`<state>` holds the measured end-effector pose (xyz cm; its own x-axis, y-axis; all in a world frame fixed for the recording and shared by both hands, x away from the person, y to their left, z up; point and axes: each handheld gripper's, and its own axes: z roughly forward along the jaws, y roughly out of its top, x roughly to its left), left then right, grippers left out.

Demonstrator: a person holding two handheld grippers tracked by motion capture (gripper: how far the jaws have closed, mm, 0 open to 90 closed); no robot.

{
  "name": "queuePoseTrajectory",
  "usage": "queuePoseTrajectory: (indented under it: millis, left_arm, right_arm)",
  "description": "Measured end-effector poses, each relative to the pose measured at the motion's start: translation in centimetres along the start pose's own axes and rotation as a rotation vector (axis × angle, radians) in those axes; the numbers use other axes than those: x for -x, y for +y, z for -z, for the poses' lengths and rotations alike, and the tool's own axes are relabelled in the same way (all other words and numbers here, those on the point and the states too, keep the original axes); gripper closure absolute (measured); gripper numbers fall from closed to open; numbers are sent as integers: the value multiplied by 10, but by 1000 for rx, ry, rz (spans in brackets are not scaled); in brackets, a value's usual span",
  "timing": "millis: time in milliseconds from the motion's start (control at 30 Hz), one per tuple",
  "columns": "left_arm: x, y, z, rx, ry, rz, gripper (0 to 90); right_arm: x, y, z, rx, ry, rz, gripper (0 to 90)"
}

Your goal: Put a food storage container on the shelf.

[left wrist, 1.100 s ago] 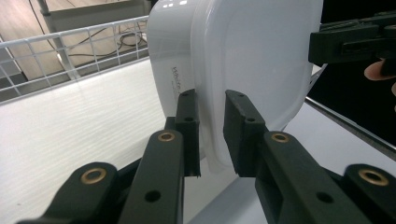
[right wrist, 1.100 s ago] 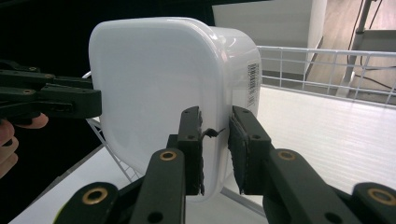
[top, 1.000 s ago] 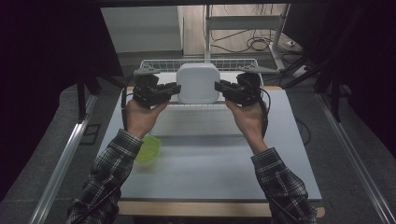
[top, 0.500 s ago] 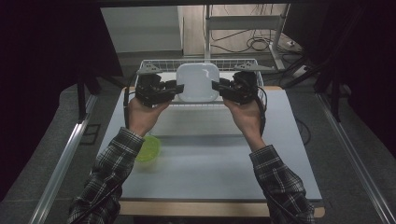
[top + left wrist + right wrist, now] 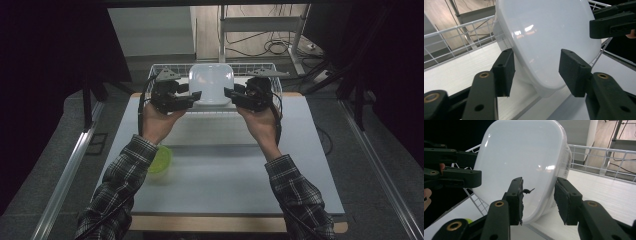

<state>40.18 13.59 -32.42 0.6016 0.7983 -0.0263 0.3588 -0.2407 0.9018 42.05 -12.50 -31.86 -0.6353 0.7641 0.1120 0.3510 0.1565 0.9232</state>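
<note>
The table (image 5: 220, 165) carries a wire basket (image 5: 165, 70) at its far edge, and a white plastic tub (image 5: 211, 82) has been stood in that basket, tilted on its edge and leaning against the wire. The step in hand is judged to be the release of the tub.

The left gripper (image 5: 192, 96) and the right gripper (image 5: 231, 93) are positioned at the tub's two sides. The jaws of both have just been opening. In each gripper view the tub's rim lies between the pads (image 5: 504, 67) with a gap visible, so nothing is clamped.

Both grippers should be opened fully before withdrawal, then drawn straight outward, so the rim is not snagged and the tub tipped. A green bowl (image 5: 161, 159) lies well apart, near the left sleeve.
</note>
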Motion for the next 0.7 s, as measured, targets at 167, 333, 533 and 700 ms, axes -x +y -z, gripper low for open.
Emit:
queuePoseTrajectory:
  millis: [167, 333, 533, 700]
  left_arm:
    - [2, 1, -2, -5, 4, -17, 416]
    - [2, 1, -3, -1, 0, -4, 400]
    - [1, 0, -5, 1, -12, -3, 356]
    - [-4, 0, -7, 4, -17, 16, 295]
  right_arm:
    - [0, 0, -1, -1, -1, 5, 547]
    - [-1, -1, -3, 3, -9, 8, 523]
    - [0, -1, -4, -1, -4, 15, 500]
    - [1, -2, -6, 7, 4, 1, 480]
